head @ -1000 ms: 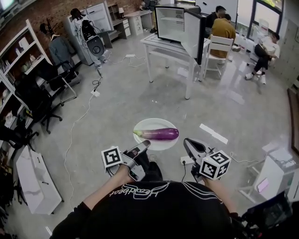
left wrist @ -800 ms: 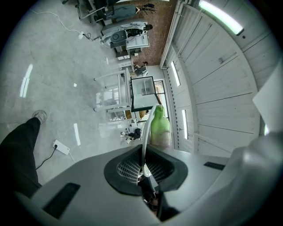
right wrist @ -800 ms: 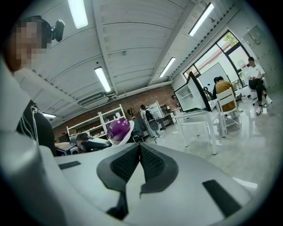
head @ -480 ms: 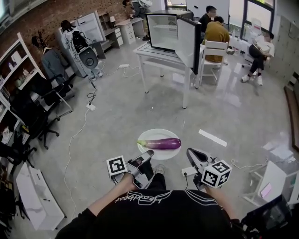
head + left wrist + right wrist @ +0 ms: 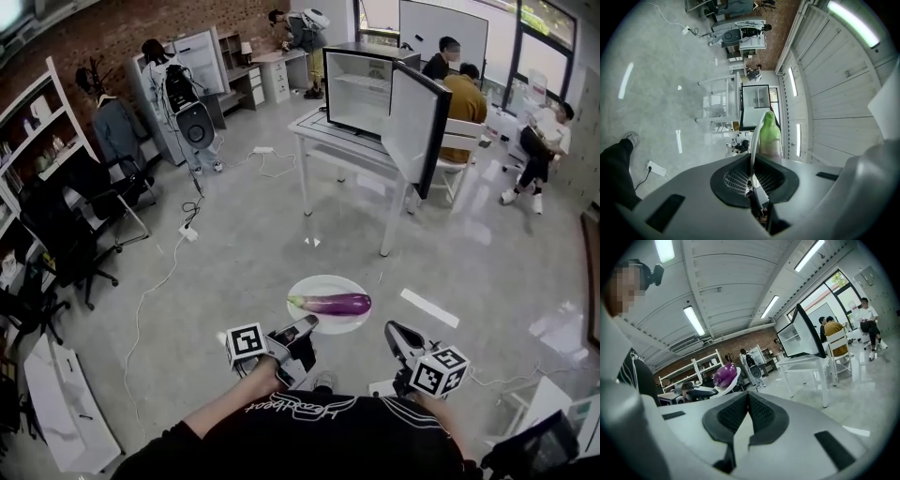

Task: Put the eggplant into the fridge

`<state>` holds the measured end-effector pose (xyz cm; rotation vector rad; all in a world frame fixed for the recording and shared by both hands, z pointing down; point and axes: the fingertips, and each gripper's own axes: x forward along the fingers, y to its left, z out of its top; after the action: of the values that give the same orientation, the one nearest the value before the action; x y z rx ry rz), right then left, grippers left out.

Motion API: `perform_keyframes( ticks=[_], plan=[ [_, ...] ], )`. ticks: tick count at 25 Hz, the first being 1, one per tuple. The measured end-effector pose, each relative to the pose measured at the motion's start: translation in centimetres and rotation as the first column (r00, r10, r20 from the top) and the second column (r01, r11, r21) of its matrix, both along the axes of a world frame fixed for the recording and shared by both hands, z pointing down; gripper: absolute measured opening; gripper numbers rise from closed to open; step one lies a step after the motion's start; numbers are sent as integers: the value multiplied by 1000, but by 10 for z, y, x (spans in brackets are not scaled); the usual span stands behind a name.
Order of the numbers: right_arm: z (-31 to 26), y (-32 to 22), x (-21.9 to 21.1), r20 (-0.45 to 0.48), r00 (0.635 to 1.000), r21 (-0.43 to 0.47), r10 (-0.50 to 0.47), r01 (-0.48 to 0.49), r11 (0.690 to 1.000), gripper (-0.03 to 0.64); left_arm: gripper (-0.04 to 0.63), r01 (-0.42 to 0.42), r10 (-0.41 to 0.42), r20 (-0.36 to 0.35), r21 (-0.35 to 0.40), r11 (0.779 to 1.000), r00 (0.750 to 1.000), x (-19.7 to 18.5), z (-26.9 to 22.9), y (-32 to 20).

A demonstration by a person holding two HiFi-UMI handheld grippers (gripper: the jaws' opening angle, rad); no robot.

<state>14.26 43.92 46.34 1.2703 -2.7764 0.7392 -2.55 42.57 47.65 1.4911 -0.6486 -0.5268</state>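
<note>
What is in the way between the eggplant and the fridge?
Nothing visible blocks it. The eggplant lies on a white plate, and only floor shows between it and the fridge, which stands on a white table with its door open.

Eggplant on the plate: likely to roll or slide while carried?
It may roll: the eggplant is rounded and glossy, lying loose on the shallow plate. It looks firm, not floppy. The left gripper and right gripper pinch the rim, so a tilt could shift it.
</note>
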Motion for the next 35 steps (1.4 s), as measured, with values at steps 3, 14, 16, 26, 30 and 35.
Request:
perform_keyframes(
  ticks=[3, 14, 16, 26, 30, 35],
  plan=[
    [-5, -50, -7, 8, 1000, 2, 21, -21, 1000, 6, 25, 0, 0, -7, 12, 1000, 1000, -11, -8, -55],
    [-11, -205, -50, -28, 999, -9, 29, -30, 1000, 6, 25, -21, 22, -39, 31, 999, 999, -47, -18, -214],
    [-8, -218, -59, -39, 999, -9, 18, -19, 1000, 6, 25, -13, 15, -48, 41, 999, 999, -55, -16, -230],
    [-7, -254, -100, -81, 996, -4, -48, 48, 999, 6, 25, 54, -52, -59, 27, 998, 997, -100, -9, -259],
    [-9, -268, -112, -98, 992, 4, -81, 82, 997, 6, 25, 90, -87, -61, 32, 995, 994, -116, -12, -271],
    [0, -297, -130, -103, 986, -7, -132, 132, 991, 6, 25, 137, -134, -63, 38, 990, 989, -132, -9, -290]
  ],
)
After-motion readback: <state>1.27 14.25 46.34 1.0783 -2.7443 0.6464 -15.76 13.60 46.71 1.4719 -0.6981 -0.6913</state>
